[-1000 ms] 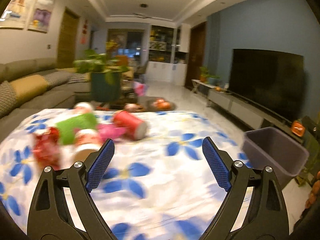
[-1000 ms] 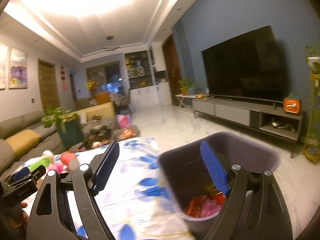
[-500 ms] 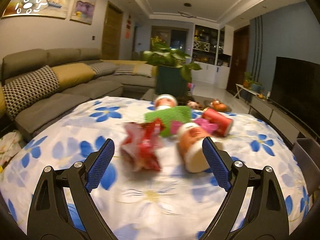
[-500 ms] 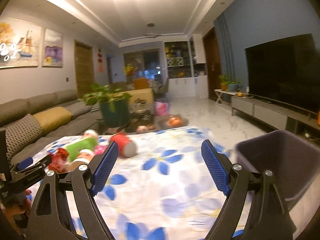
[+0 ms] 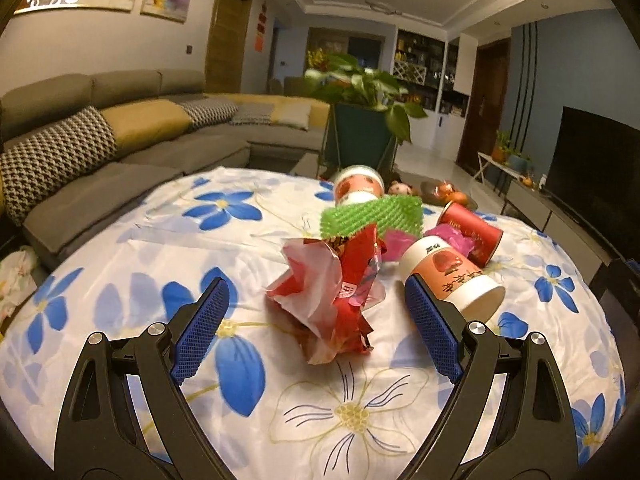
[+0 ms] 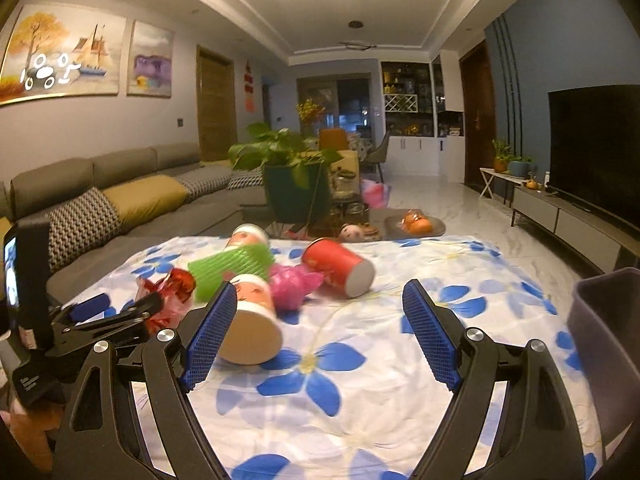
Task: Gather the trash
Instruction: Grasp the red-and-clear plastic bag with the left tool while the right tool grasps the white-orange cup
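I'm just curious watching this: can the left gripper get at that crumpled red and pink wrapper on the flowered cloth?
Probably yes. The left gripper is open with the crumpled red and pink wrapper lying between its fingers, nothing in front; the white and orange paper cup lies close beside the right finger.

Left hand-held gripper, right hand-held gripper: black triangular cut-out frames, silver round screws, blue mesh-textured pads on fingers.

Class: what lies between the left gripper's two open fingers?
In the left wrist view, the crumpled red wrapper lies on the floral cloth between the left gripper fingers, untouched.
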The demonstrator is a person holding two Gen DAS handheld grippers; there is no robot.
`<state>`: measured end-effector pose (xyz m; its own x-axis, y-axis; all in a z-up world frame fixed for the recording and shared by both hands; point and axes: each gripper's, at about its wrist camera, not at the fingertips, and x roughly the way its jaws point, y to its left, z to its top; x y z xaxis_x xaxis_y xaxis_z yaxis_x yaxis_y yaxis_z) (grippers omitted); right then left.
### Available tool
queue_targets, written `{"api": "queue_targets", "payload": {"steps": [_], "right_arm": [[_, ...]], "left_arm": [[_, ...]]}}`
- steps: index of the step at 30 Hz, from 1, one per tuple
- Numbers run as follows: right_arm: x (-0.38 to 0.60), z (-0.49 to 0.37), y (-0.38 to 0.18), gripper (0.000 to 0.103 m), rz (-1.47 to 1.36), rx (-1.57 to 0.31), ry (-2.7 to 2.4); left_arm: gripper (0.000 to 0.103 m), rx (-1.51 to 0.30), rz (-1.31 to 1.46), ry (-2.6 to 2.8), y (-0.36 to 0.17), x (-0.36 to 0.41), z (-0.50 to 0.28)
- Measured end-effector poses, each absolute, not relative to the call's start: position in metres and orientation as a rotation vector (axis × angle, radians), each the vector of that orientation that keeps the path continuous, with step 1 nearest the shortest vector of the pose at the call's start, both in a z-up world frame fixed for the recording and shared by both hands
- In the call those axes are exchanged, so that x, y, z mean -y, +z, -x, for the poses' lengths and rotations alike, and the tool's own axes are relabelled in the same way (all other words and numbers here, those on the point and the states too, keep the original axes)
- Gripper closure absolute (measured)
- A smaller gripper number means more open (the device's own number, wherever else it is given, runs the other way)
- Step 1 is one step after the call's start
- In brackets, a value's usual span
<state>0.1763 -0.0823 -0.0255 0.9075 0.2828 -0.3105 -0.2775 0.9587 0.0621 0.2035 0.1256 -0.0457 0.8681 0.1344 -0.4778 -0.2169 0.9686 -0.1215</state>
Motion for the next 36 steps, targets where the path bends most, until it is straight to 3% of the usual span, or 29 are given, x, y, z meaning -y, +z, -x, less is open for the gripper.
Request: {"api": "queue_targets", "payload": {"steps": [2, 9, 13, 29, 36], "right_arm": [[0.074, -0.180, -0.028, 0.021, -0.009, -0.333, 0.297], [0.047, -0.201, -0.037, 0.021, 0.013, -0.376, 0.317], [0.035, -0.210, -0.043, 0.021, 0.027, -0.402, 0.325], [-0.009, -0.252, -0.061, 0.021, 0.074, -0.523, 0.334], [-0.007, -0.260, -0.069, 0.037, 0.067, -0.573, 0.321]], "left_arm": [[0.018, -0.508, 0.185, 0.172, -0.049, -0.128, -0.211], [0.057, -0.565, 0.242, 0.113, -0.060, -0.141, -0.226], [0.064, -0.544, 0.264, 0.085, -0.059, -0.144, -0.221], [0.066, -0.422, 0.273, 0.198, -0.036, -0.174, -0.175], [0.066, -0.434, 0.273, 0.185, -0.040, -0.173, -0.174]]}}
